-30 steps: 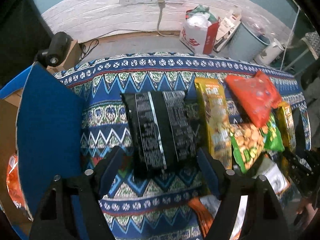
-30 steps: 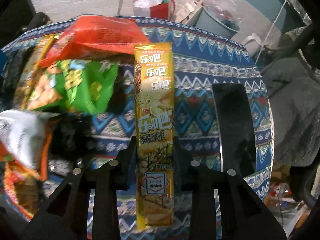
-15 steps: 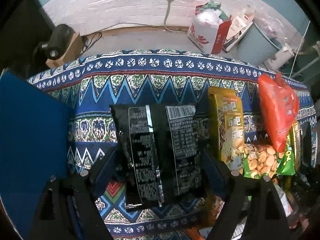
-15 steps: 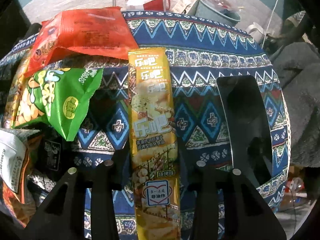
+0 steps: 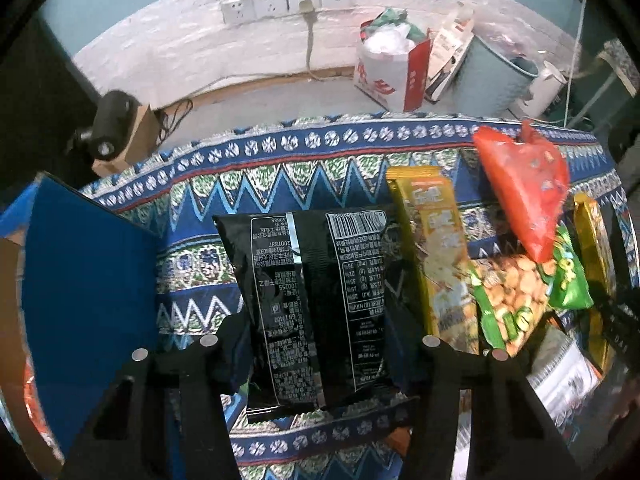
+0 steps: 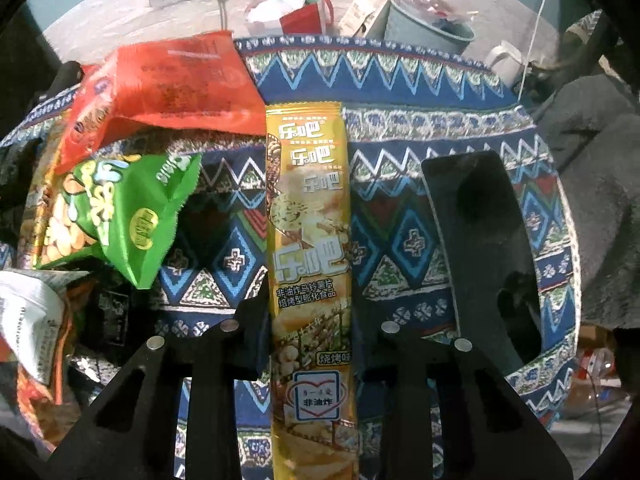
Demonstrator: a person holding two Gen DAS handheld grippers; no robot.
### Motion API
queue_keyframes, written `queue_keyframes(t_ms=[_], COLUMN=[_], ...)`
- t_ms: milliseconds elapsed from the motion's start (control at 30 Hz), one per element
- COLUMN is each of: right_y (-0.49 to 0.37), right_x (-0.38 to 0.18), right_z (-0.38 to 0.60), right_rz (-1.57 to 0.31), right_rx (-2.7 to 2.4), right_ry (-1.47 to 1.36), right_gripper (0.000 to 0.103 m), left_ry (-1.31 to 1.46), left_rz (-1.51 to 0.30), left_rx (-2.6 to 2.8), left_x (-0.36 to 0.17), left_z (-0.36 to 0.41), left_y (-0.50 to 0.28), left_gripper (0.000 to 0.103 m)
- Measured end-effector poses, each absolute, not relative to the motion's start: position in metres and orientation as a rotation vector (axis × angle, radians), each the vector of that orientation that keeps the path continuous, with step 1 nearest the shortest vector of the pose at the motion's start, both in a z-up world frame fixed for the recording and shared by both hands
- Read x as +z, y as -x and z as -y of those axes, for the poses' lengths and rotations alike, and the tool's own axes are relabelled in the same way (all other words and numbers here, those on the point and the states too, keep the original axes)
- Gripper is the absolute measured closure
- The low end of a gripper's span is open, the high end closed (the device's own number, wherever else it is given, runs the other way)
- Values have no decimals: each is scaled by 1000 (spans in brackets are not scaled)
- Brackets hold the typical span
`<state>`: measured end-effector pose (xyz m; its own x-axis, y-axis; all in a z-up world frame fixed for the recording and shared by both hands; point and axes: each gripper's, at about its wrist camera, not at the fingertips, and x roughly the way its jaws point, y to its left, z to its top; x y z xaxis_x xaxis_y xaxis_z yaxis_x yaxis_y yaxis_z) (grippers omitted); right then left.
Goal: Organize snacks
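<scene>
Between the fingers of the left gripper [image 5: 320,344]: one black snack bag [image 5: 312,304], back side up with barcode and white print showing, lying on the patterned blue cloth [image 5: 280,168]. Jaws closing on the bag; both fingers stand at its side edges, and the pads appear to press its lower part.

Between the fingers of the right gripper [image 6: 310,320]: one long yellow snack pack [image 6: 310,248], printed face up, running lengthwise away from the camera. Jaws together, clamped on the pack's lower half.

Left wrist view, beside the black bag to the right: a second yellow pack [image 5: 432,256], just beside it and lying the same way. Further right: a green bag with a biscuit picture [image 5: 516,292], a red bag [image 5: 524,184] tilted over it, and another yellow pack [image 5: 594,248] at the far edge. Left of the bag: a blue panel [image 5: 84,280].

Right wrist view, left of the held pack: the red bag [image 6: 168,88] overlapping the green bag [image 6: 132,216]; a white-and-orange wrapper [image 6: 32,320] at the lower left. Right of the pack: a dark flat tray-like piece [image 6: 480,248] on the cloth.

Beyond the cloth, on the floor: a red-and-white paper bag [image 5: 388,76], a grey bin [image 5: 492,72], a row of wall sockets [image 5: 284,2] with one cable plugged in.
</scene>
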<state>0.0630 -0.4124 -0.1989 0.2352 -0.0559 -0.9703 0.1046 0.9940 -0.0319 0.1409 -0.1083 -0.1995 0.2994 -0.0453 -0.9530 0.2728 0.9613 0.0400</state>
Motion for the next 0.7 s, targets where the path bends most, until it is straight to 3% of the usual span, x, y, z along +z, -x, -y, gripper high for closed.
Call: queue_keyframes(t_ms=[700], right_y=[-39], right_x=[-101], right_z=[372], right_rz=[-1168], right_rx=[-32], right_ry=[-27], right_gripper=[74], left_ry=[-273], left_rz=[-1082], left_rx=[-246], left_x=[-118], left_z=[85], left_y=[-77], left_gripper=[47])
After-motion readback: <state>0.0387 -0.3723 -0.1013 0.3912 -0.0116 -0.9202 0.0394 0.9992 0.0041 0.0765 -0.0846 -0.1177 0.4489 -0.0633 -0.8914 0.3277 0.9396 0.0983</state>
